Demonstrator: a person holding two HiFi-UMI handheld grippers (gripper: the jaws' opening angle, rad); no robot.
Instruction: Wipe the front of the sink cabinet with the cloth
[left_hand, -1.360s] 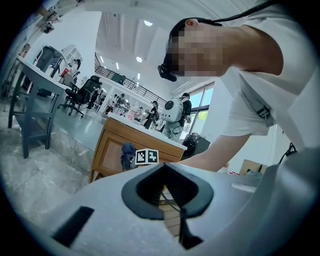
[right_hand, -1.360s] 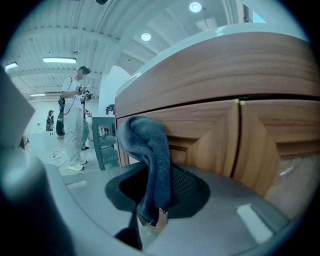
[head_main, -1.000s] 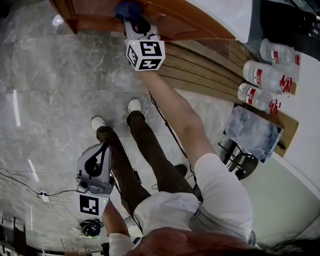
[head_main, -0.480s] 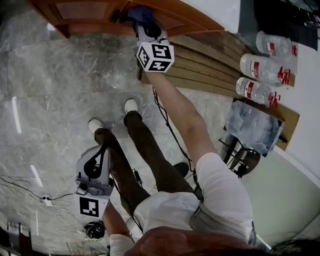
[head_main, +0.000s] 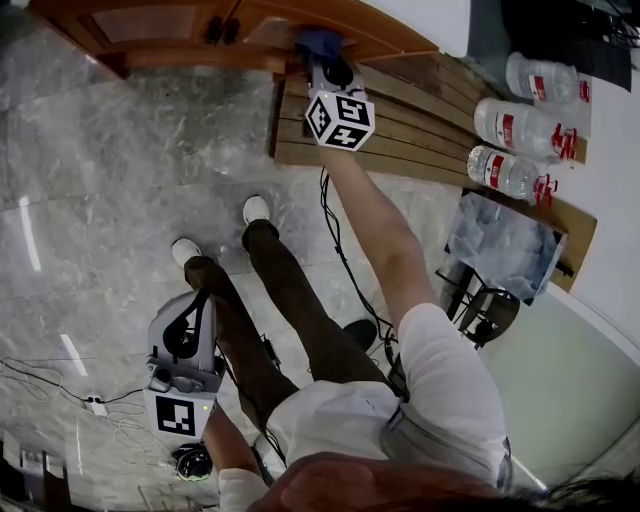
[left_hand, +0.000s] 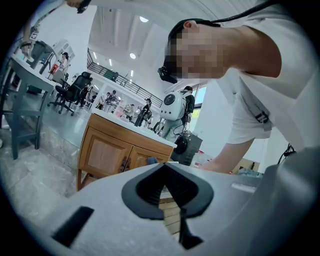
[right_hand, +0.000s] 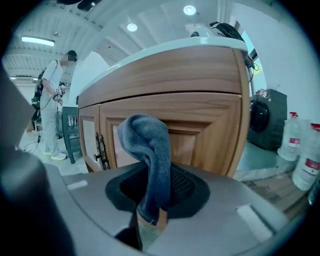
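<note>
right gripper fingers pinching blue cloth at sink cabinet front; left gripper fingers pressed together

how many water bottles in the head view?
3, upright in a row at the upper right, at the far end of the wooden slats: top bottle, middle bottle, bottom bottle. More may sit out of frame.

The cloth in the right gripper is soft, napped fabric. Just beyond it the cabinet is smooth, satiny wood; the floor below is glossy veined stone
</note>
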